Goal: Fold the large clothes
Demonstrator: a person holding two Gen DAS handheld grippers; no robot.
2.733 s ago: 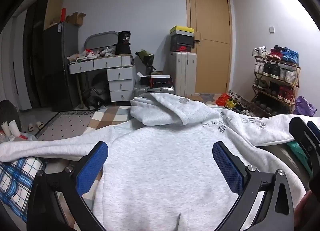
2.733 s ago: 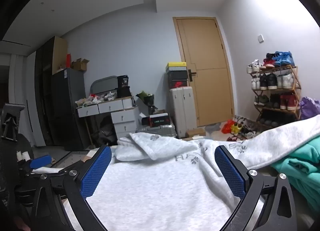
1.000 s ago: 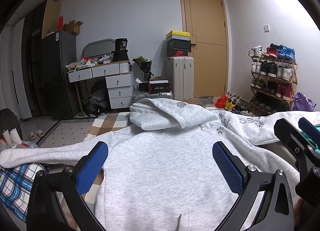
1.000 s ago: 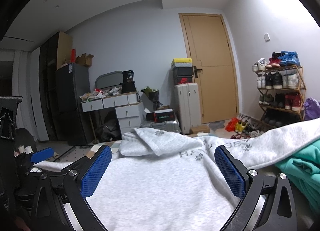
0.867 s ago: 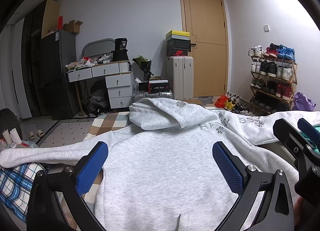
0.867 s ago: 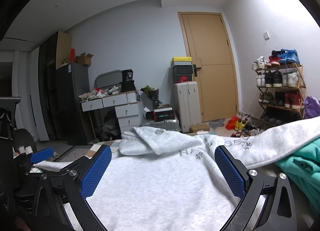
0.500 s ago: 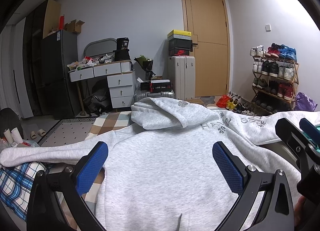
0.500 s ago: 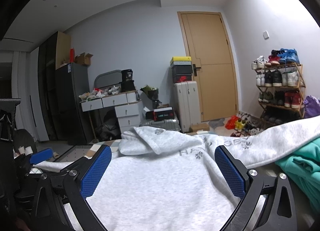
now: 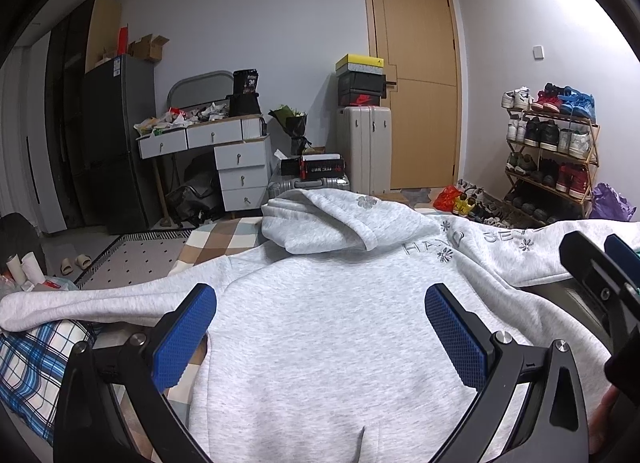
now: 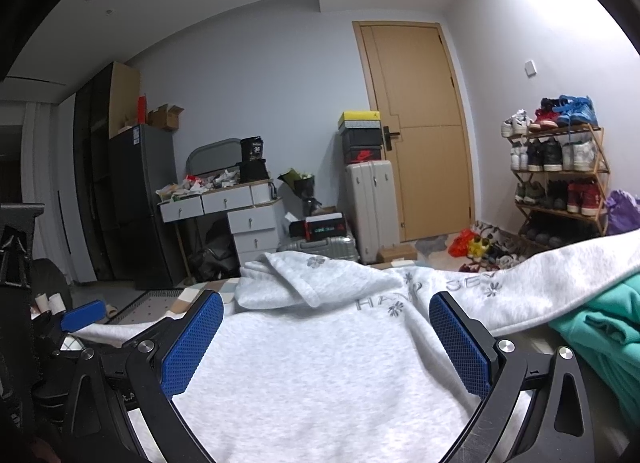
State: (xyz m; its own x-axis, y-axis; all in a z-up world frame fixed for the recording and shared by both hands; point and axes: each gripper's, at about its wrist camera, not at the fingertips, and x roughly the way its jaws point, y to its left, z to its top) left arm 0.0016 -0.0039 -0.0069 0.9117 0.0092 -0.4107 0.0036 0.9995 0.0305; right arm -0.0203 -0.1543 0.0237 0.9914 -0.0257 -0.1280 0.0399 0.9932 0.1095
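Note:
A light grey hoodie point(image 9: 328, 327) lies spread flat, back side up, hood point(image 9: 332, 223) at the far end and both sleeves stretched out sideways. My left gripper point(image 9: 320, 329) hovers open over its lower back, nothing between the blue pads. In the right wrist view the same hoodie point(image 10: 312, 367) fills the foreground, and my right gripper point(image 10: 326, 337) is open above it, empty. The right gripper's finger point(image 9: 600, 283) shows at the right edge of the left wrist view; the left gripper's blue fingertip point(image 10: 82, 315) shows at the left of the right wrist view.
A teal garment point(image 10: 600, 335) lies to the right of the hoodie. A blue plaid cloth point(image 9: 32, 359) lies under the left sleeve. Beyond are a white drawer desk point(image 9: 224, 159), a suitcase point(image 9: 364, 147), a wooden door point(image 9: 416, 79) and a shoe rack point(image 9: 552, 151).
Both grippers have stayed open and almost still; the views shifted only slightly. The hoodie has not moved.

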